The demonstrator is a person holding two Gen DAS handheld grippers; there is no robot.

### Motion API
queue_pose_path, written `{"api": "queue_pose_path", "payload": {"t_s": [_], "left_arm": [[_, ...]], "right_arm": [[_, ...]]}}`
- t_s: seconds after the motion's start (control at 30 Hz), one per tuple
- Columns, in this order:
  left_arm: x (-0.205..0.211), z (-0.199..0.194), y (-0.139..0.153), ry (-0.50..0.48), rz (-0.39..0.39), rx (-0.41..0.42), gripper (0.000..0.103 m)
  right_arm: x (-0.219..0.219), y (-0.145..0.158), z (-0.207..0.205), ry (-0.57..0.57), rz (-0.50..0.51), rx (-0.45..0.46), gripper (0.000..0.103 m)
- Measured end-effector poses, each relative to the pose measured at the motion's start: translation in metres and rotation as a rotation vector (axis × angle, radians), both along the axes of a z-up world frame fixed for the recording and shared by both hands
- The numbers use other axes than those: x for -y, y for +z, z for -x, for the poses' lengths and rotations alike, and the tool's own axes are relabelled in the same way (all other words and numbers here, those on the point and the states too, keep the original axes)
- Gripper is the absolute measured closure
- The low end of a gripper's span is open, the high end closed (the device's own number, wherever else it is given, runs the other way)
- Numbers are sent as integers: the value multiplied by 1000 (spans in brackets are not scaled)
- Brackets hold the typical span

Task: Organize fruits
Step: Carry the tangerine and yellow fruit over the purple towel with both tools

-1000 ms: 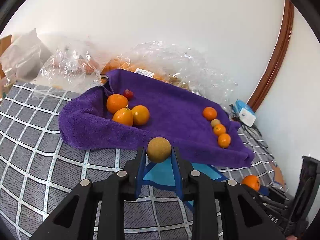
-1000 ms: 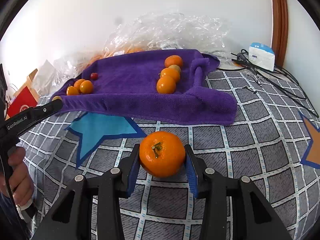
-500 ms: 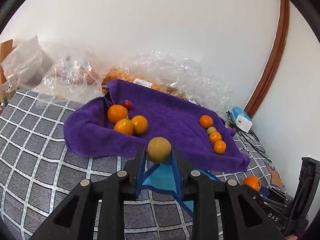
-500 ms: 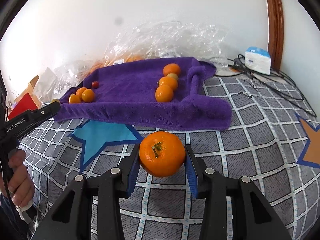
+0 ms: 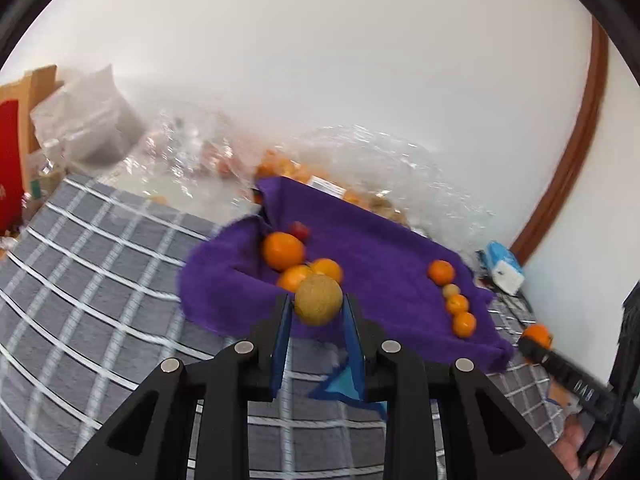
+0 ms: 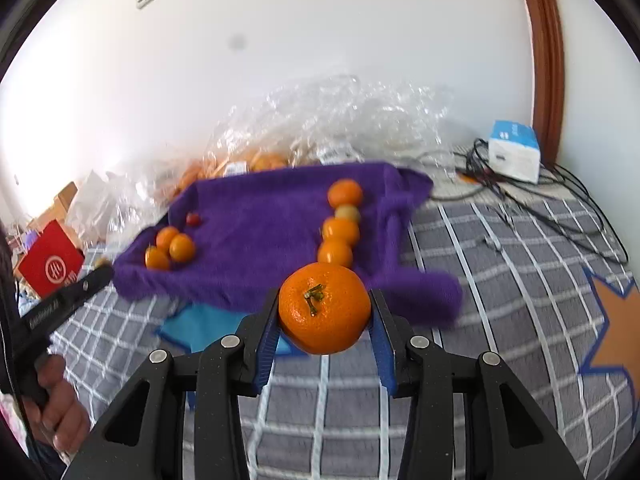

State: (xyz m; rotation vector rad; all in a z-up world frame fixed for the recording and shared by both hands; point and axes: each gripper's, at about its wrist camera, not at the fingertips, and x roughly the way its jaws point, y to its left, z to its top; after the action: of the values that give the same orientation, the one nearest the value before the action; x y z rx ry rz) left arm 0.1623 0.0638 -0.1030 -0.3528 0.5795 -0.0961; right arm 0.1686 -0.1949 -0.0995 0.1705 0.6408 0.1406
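My left gripper (image 5: 318, 306) is shut on a small tan round fruit (image 5: 319, 299), held above the near edge of the purple towel (image 5: 372, 248). My right gripper (image 6: 324, 312) is shut on a large orange (image 6: 324, 307), held in front of the towel (image 6: 260, 216). On the towel a group of three oranges (image 5: 283, 250) and a small red fruit (image 5: 300, 231) lie at the left. A row of several small fruits (image 6: 340, 228) lies at the right. The right gripper with its orange (image 5: 538, 336) also shows in the left wrist view.
Clear plastic bags of fruit (image 6: 320, 132) lie behind the towel against the wall. A white-blue box with cables (image 6: 514, 152) sits at the right. A red box (image 6: 50, 264) stands at the left. A grey checked cloth (image 5: 100, 280) covers the surface.
Both grippers have risen and moved closer to the towel with their fruits still held. The views are tilted and blurred by motion.
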Motion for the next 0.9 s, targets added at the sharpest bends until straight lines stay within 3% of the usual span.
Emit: {"api": "queue_pose_path", "payload": {"t_s": [0.23, 0.4, 0.63, 0.8, 0.9], "left_arm": [[-32, -21, 43, 36, -48, 33, 78], [-42, -47, 57, 43, -64, 13, 78], [-26, -83, 46, -5, -109, -48, 78], [-3, -111, 29, -69, -110, -105, 78], [15, -130, 15, -104, -122, -157, 78]], "right_arm": [[-17, 20, -47, 48, 47, 30, 61], [-41, -4, -93, 113, 92, -52, 61], [-59, -38, -114, 140, 157, -132, 61], [-58, -40, -115, 136, 150, -126, 59], [-55, -38, -114, 144, 133, -130, 53]]}}
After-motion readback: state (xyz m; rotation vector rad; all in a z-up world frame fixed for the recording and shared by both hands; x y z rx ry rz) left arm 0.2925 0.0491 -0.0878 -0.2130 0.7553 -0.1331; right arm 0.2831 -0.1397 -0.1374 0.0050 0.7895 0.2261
